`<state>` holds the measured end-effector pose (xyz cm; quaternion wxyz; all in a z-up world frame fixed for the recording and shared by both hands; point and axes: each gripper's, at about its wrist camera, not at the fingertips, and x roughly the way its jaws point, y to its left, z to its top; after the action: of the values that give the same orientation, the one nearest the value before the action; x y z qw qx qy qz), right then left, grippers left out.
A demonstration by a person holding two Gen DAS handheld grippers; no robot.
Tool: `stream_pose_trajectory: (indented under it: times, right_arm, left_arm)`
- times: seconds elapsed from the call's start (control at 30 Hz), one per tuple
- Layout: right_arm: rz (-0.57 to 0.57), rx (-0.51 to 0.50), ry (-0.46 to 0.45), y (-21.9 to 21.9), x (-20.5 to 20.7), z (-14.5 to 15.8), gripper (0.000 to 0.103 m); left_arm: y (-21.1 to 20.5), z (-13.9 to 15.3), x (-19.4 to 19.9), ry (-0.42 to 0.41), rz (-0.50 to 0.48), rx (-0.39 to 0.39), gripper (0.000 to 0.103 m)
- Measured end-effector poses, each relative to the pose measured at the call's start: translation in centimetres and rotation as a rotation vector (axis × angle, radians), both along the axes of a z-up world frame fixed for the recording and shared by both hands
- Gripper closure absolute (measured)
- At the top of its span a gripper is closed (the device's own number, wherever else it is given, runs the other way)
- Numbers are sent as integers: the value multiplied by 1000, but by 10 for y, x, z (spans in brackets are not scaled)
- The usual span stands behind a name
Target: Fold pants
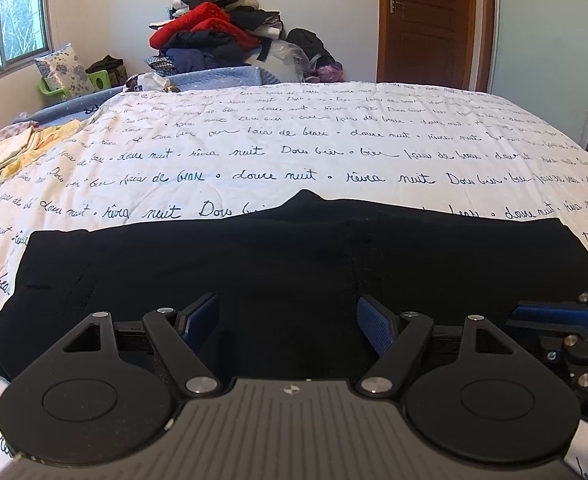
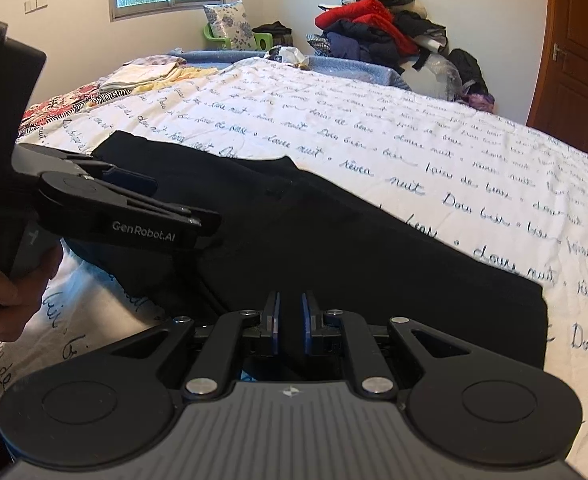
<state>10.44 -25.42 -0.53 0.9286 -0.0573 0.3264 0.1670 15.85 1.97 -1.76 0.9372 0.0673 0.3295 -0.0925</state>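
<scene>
The black pants [image 1: 277, 264] lie across the lower middle of the left wrist view, on the bed's white quilt printed with script [image 1: 294, 140]. They already form a compact, roughly rectangular slab, so the legs seem to have been brought together and folded at least once. A small peak of cloth juts from the far edge at the centre of the frame, and a faint vertical seam or step runs down the middle. Whether one more fold is planned I cannot tell; as I judge it, the job is near its end, with perhaps a final halving or some smoothing left.

The fabric is matte and very dark, with few visible wrinkles; its right edge in the right wrist view is straight and squared, while the left end looks softer and rounder.

The left gripper [image 1: 287, 316] hovers over the near edge with its blue-padded fingers wide apart and nothing between them. The right gripper [image 2: 289, 322] has its fingers nearly together over the near edge; I cannot tell whether any cloth is pinched.
</scene>
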Motion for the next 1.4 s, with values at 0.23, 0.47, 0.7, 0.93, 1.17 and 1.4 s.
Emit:
stream_pose_trajectory:
  times: [0.23, 0.47, 0.7, 0.93, 1.17, 1.4]
  right_arm:
    - [29, -82, -56, 15, 0, 12, 92]
    - [75, -180, -102, 37, 3, 19, 92]
    - [168, -255, -178, 68, 7, 27, 24]
    - [331, -413, -283, 122, 3, 25, 24]
    - [489, -496, -389, 180, -1, 18, 24]
    - [622, -494, -392, 233, -6, -8, 26]
  left_arm:
    - [16, 2, 0, -5, 44, -5, 22]
    - [44, 5, 0, -15, 113, 0, 19]
    - [82, 8, -1, -19, 214, -6, 12]
    - [132, 18, -9, -26, 336, -41, 7]
    - [203, 34, -18, 4, 485, -225, 6]
    - [258, 14, -18, 162, 520, -588, 8]
